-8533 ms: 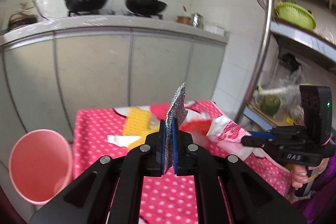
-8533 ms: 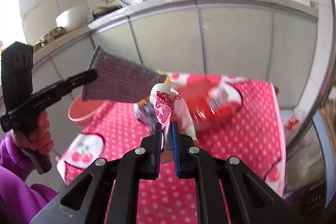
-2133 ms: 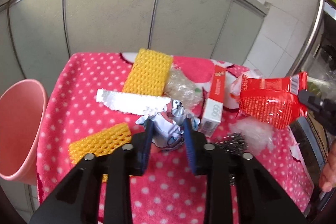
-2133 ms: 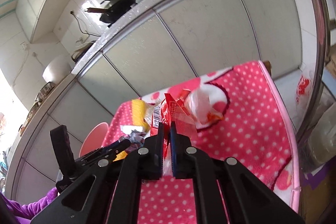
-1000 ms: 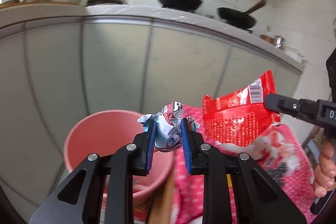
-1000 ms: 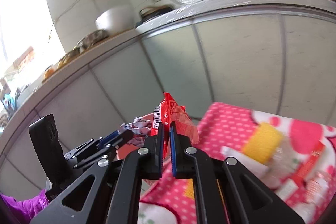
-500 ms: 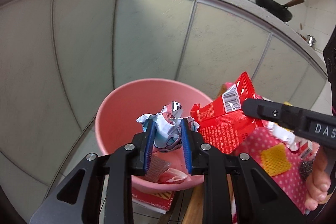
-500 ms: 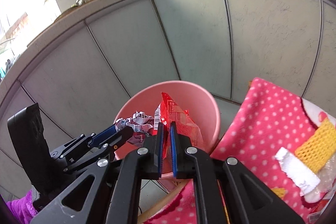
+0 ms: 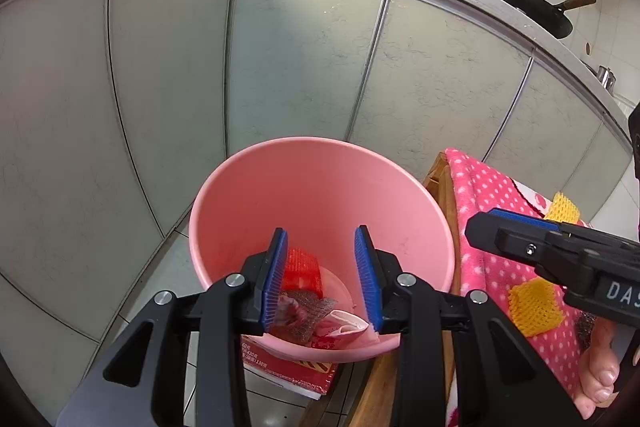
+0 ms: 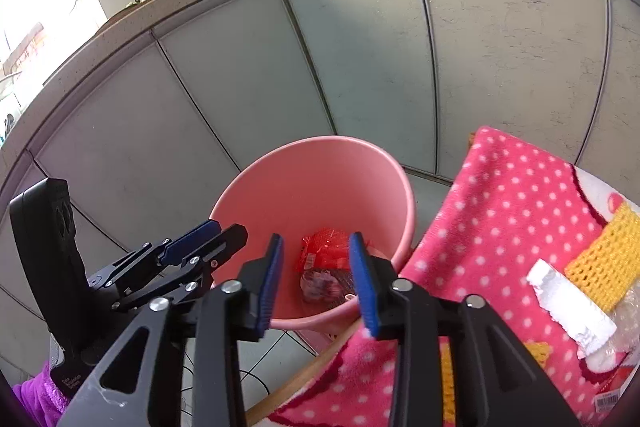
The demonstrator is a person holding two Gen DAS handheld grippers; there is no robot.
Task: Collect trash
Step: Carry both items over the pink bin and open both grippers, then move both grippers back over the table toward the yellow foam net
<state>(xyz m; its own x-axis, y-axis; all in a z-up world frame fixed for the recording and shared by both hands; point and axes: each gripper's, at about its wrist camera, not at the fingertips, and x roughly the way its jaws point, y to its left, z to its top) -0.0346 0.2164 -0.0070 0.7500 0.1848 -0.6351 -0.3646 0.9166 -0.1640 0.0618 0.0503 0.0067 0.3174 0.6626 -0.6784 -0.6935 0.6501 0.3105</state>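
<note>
Both the left gripper [image 9: 322, 277] and the right gripper [image 10: 317, 283] are held over the pink bin [image 9: 320, 187]; their jaws have just been opening and stand apart with nothing between them, so the trash drops in. The red snack wrapper [image 10: 326, 247] and crumpled paper [image 10: 320, 285] lie inside. The bin's bottom is partly hidden by the fingers, and more trash, including yellow foam netting [image 10: 608, 263], is left on the polka-dot cloth [image 10: 500, 227].

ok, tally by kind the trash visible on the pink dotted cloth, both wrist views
Yellow foam nets: 2
White foam strip: 1
Clear plastic wad: 1
Dark steel scrubber, partly hidden: 1
Barcoded packaging, cut off at the frame edge: 1
Total: 6 in view
</note>
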